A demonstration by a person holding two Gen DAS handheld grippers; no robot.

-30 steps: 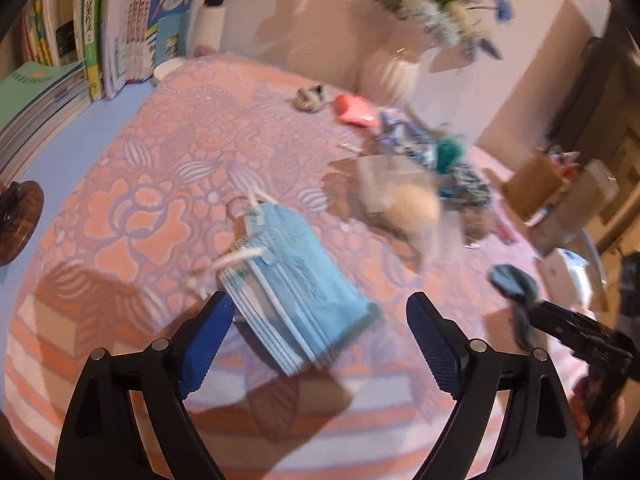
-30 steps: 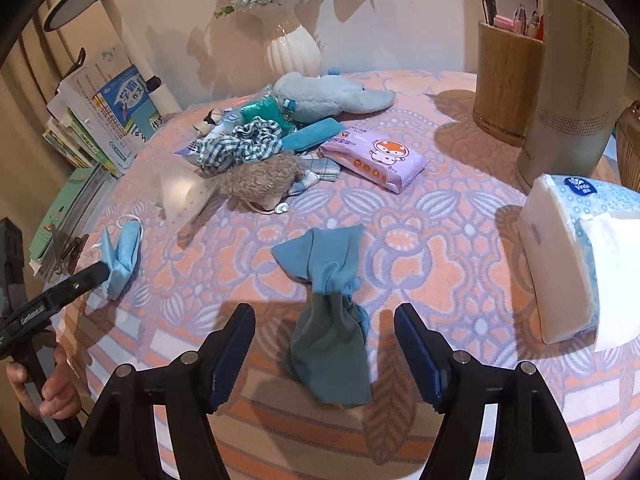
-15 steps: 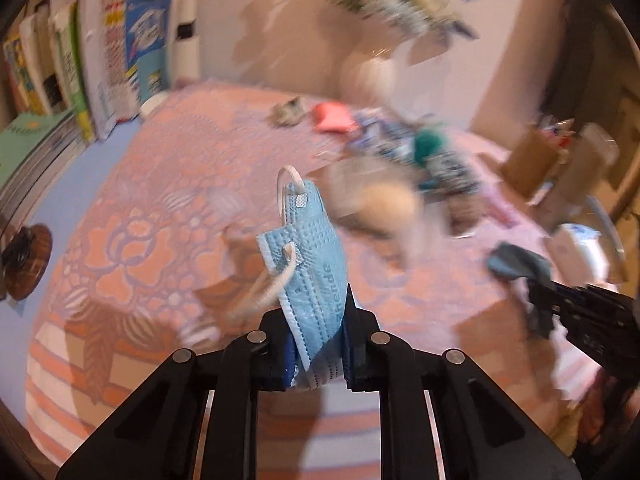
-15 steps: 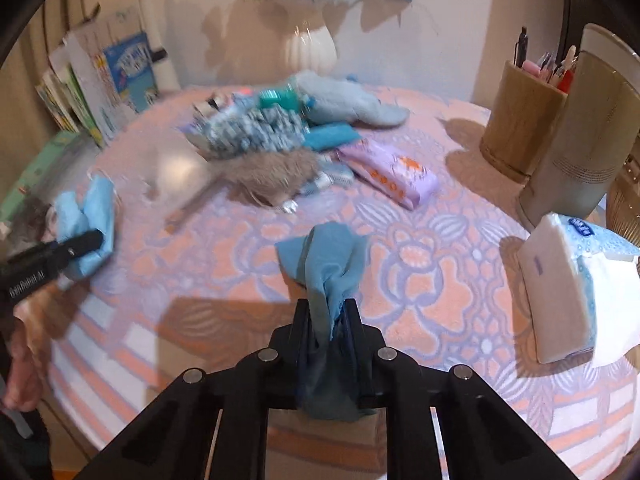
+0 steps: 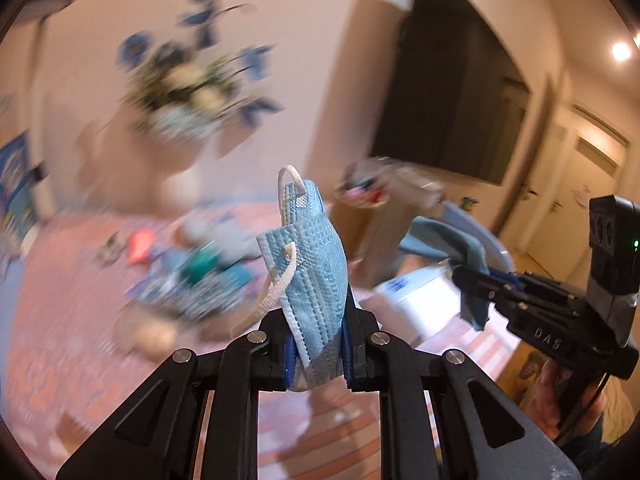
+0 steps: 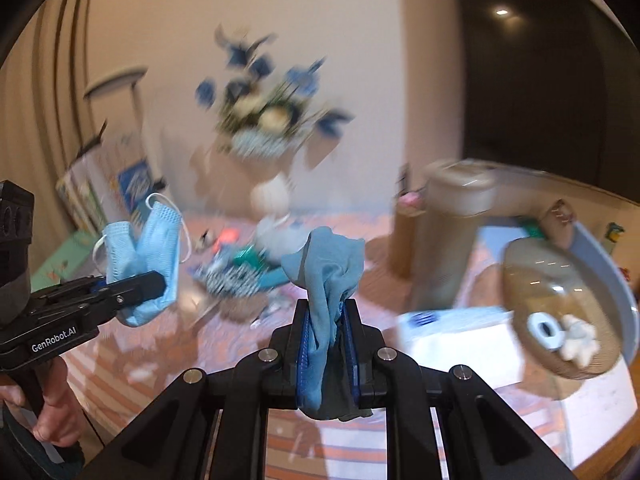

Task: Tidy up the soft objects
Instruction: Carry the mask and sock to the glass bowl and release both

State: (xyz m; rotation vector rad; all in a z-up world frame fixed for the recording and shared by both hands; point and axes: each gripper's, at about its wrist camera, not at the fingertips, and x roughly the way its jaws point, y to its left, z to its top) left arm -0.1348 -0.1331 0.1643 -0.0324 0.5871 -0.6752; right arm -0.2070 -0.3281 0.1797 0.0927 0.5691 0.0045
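My left gripper [image 5: 316, 344] is shut on a light blue face mask [image 5: 312, 264] with white ear loops and holds it in the air above the table; it also shows in the right wrist view [image 6: 144, 248]. My right gripper [image 6: 326, 344] is shut on a blue cloth [image 6: 328, 276], also lifted; the cloth shows in the left wrist view [image 5: 448, 240]. A blurred pile of soft items [image 6: 244, 276] lies on the pink patterned tablecloth [image 5: 72, 320] beyond both grippers.
A white vase of blue flowers [image 6: 272, 196] stands at the back. A tan cylinder [image 6: 456, 240], a tissue pack [image 6: 460, 332], a brown plush [image 6: 556, 312] and a blue basket rim [image 6: 608, 264] are to the right. Books [image 6: 104, 188] stand on the left.
Both grippers closed on their items and lifted them off the table. The views have swung up toward the wall and to the right.
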